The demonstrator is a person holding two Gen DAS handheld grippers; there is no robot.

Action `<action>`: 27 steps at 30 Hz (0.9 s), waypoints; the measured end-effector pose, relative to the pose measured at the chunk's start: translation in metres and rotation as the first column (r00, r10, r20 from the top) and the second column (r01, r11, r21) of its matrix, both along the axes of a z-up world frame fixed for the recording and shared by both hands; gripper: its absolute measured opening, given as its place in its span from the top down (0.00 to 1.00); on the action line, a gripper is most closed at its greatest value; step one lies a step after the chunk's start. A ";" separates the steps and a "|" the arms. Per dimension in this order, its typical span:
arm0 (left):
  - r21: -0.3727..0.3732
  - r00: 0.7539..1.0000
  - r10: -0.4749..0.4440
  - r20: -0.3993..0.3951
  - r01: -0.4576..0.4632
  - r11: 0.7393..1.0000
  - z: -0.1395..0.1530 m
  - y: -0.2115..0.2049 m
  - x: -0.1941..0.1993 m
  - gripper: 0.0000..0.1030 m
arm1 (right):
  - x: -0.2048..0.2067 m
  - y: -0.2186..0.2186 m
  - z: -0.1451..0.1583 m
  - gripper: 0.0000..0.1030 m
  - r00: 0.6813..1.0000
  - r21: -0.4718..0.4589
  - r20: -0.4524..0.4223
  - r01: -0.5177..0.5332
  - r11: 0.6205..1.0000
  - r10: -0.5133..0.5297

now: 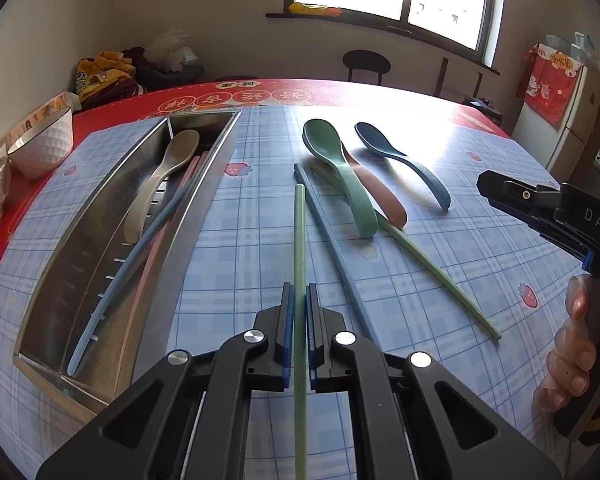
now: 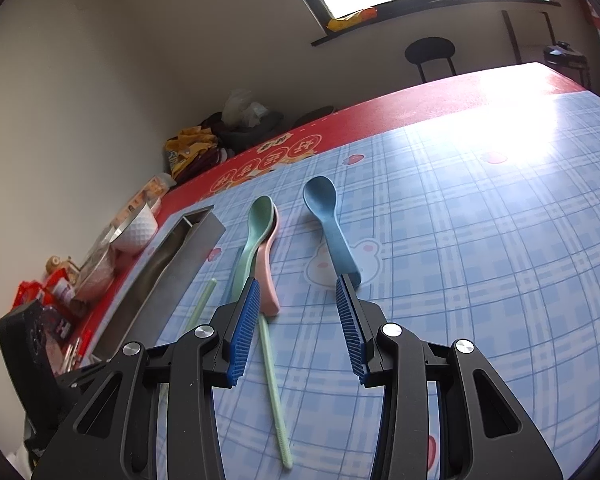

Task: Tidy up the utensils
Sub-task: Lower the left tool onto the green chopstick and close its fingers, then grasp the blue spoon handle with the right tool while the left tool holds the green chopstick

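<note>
On the left wrist view, we see our left gripper [image 1: 300, 300] pinching a green chopstick [image 1: 299, 232] between its blue pads. The stick points away from us, its far end over the blue checked tablecloth [image 1: 440, 280]. We hold it near the middle, probably so it stays steady and does not tip. To the left sits the long metal tray [image 1: 80, 248], where the utensils go. A beige spoon [image 1: 160, 184], a blue chopstick [image 1: 140, 256] and a pink chopstick [image 1: 156, 240] already lie in it, all pointing the same way, so it looks tidy. Still on the cloth are a green spoon [image 1: 340, 176] lying on a pink spoon [image 1: 384, 196], a dark blue spoon [image 1: 404, 164], another green chopstick [image 1: 432, 268] and another blue chopstick [image 1: 332, 248]. A white bowl [image 1: 44, 144] stands off to the left. At the right edge a hand [image 1: 572, 360] holds the other tool.

From the right wrist view, our right gripper [image 2: 300, 312] is spread apart with nothing in it. It hangs above the cloth, its two pads close to the pink spoon [image 2: 270, 276] and the blue spoon [image 2: 332, 232]. We think it waits its turn. The green spoon [image 2: 254, 236] rests on the pink one, and the loose green chopstick [image 2: 274, 392] runs toward us. The tray [image 2: 168, 276] lies to the left, near enough for us to drop our stick in next.
</note>
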State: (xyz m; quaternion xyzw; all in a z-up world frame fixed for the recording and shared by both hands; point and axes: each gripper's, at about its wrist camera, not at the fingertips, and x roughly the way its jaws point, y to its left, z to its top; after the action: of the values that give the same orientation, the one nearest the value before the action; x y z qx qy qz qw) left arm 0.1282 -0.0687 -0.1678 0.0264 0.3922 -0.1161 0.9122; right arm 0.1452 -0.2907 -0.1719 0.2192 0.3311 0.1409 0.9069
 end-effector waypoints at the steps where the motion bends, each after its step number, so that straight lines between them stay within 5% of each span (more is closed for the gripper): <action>1: 0.005 1.000 0.021 0.009 -0.021 1.000 0.001 0.002 -0.001 0.94 | 0.000 0.000 -0.001 0.62 1.000 0.002 -0.001 0.001 1.000 -0.001; 11: -0.030 0.996 0.068 0.063 -0.066 0.997 0.010 0.012 -0.008 0.94 | 0.008 0.003 -0.002 0.62 1.000 -0.017 -0.012 -0.010 1.000 0.010; 21: -0.071 0.994 0.073 0.083 -0.067 0.995 0.013 0.018 -0.012 0.94 | 0.071 -0.002 0.003 0.62 0.993 -0.054 -0.118 0.001 0.999 -0.007; 27: -0.094 0.994 0.081 0.075 -0.074 0.993 0.013 0.023 -0.011 0.94 | 0.112 0.021 -0.008 0.63 0.981 -0.176 -0.192 -0.039 0.984 0.004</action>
State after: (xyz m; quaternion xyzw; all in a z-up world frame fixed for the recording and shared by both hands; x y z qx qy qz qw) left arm 0.1173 -0.0459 -0.1552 -0.0259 0.3510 -0.0973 0.9310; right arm 0.2571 -0.2696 -0.1801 0.1457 0.4301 0.0988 0.8854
